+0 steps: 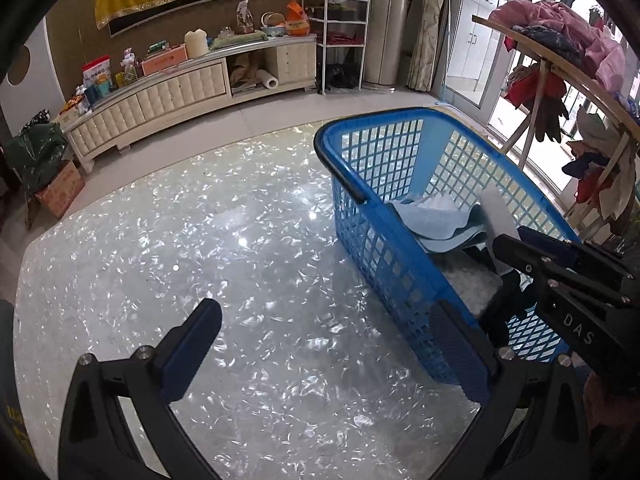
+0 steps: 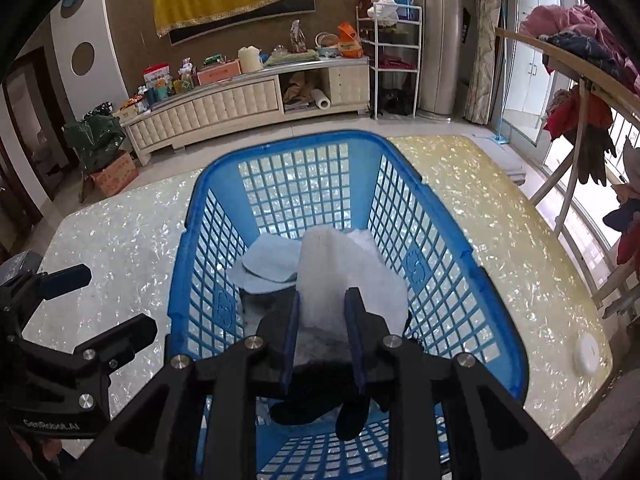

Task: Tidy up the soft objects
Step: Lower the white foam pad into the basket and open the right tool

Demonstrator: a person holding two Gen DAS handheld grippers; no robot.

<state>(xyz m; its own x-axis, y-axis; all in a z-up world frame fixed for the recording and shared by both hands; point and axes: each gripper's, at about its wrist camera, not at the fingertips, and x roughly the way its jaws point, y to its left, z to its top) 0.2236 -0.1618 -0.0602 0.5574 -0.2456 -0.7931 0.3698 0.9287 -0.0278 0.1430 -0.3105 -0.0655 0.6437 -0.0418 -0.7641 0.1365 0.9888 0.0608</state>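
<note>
- A white fluffy cloth (image 2: 336, 280) is pinched between the fingers of the right gripper (image 2: 322, 344), which is clamped on it; the cloth stands up and forward from the fingertips, its long axis running straight ahead along the fingers.
- The held cloth is positioned over the inside of the blue basket (image 2: 416, 264), whose open mouth lies directly below and ahead of the right gripper.
- A light blue towel (image 2: 268, 268) is seen lying in the basket, just ahead and to the left of the fingertips, and a dark garment (image 2: 316, 396) lies beneath them.
- The left gripper (image 1: 320, 344) is spread wide with nothing between its fingers; it is held over the pearly tabletop (image 1: 200, 240), the basket wall just to its right.
- The right gripper is judged the nearer hand, so only a release straight down appears to be called for.
</note>
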